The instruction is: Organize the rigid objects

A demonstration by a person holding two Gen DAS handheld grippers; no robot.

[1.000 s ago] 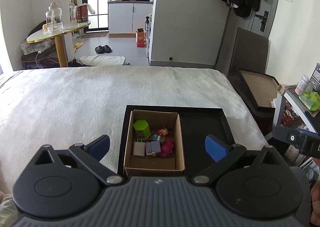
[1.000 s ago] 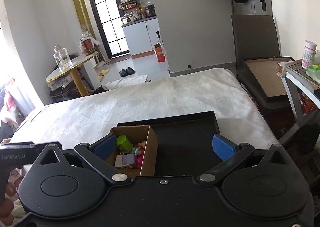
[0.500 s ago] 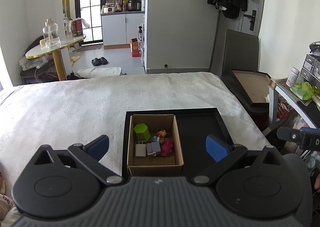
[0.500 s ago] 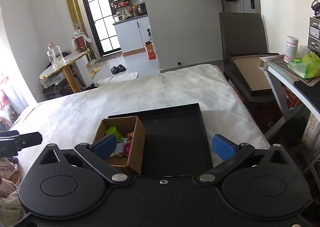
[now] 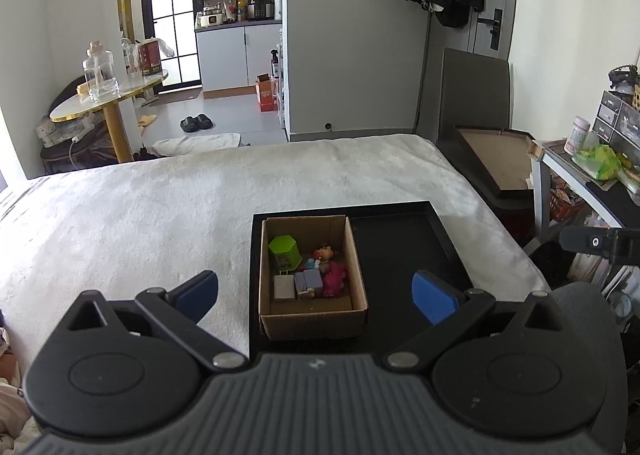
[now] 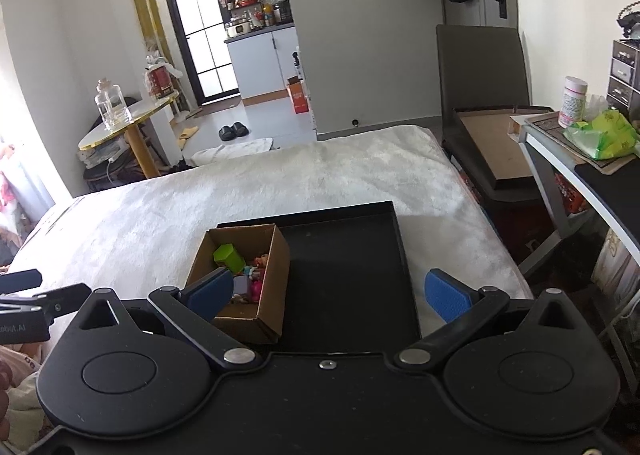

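A: Where are the toys?

B: All in the cardboard box (image 5: 313,311), which stands in the left half of the black tray (image 5: 404,251). A green hexagonal block (image 5: 285,252) lies toward the box's far left. Nearer the front are a grey block (image 5: 283,287) and a purple-grey block (image 5: 309,282) side by side, with a magenta figure (image 5: 334,279) just right of them. Small red and orange figures (image 5: 325,253) sit behind those; their shapes are too small to make out.

A: And the rest of the tray?

B: The right half is bare black. The tray lies on a white fuzzy blanket covering the bed (image 5: 160,207).

A: The grippers?

B: The left gripper (image 5: 316,293) hangs above the near end of the box, its blue-padded fingers (image 5: 434,297) spread wide and clasping nothing. The right gripper (image 6: 328,295) is likewise spread and bare; from its own camera its left pad (image 6: 210,291) overlaps the box's near corner, the right pad is over the blanket past the tray's right edge.

A: Anything around the bed?

B: A round gold-rimmed side table (image 5: 108,99) with a glass jar (image 5: 98,73) at far left, black slippers (image 5: 196,122) on the floor, and a dark chair (image 5: 474,95) beside the bed's far right corner. At right, a counter (image 6: 568,171) carries a green bag (image 6: 600,135) and a white bottle (image 6: 574,95).
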